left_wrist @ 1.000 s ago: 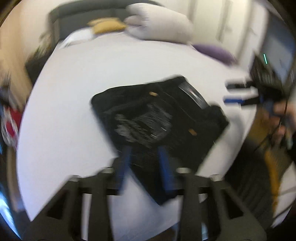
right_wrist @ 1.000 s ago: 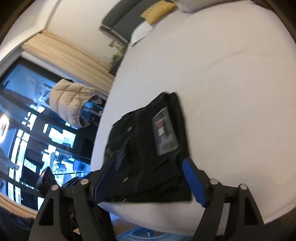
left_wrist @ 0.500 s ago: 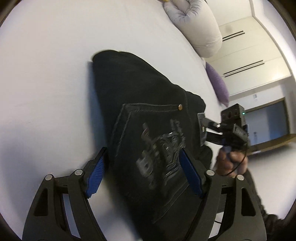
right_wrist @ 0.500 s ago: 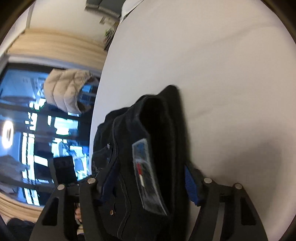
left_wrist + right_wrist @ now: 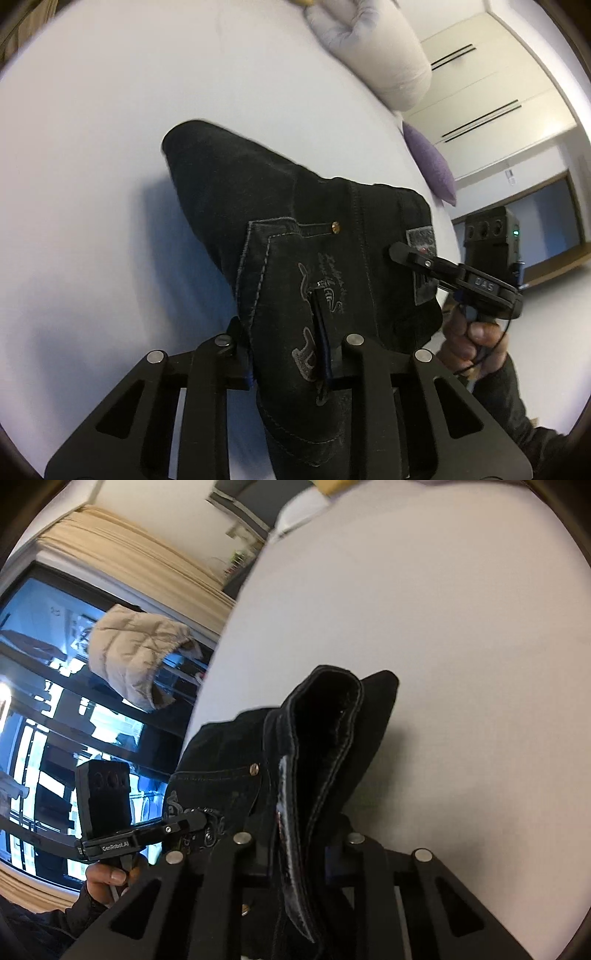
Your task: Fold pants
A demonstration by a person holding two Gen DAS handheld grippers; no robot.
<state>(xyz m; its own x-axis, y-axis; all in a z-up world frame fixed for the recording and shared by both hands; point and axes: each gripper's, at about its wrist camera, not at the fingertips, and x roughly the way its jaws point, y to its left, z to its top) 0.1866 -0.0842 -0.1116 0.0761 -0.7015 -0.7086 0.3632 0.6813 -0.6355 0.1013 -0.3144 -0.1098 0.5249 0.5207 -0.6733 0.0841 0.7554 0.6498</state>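
Note:
The folded black denim pants [image 5: 295,229] lie on the white bed [image 5: 92,129], their near edge lifted. My left gripper [image 5: 288,350] is shut on the pocket side with the embroidered pattern. My right gripper [image 5: 299,853] is shut on the waistband end with the grey label [image 5: 421,266], which stands up in folds [image 5: 325,738]. The right gripper [image 5: 413,258] also shows in the left wrist view at the label. The left gripper [image 5: 199,823] shows in the right wrist view at the pants' left side.
White pillows [image 5: 373,59] and a purple cushion [image 5: 432,162] lie at the bed's far side. A beige puffer jacket [image 5: 136,653] hangs by a dark window with curtains [image 5: 147,561]. A grey headboard [image 5: 255,502] stands at the back.
Both grippers have closed from open onto the near edge of the pants and lifted it; the fabric now bunches and stands up between the jaws.

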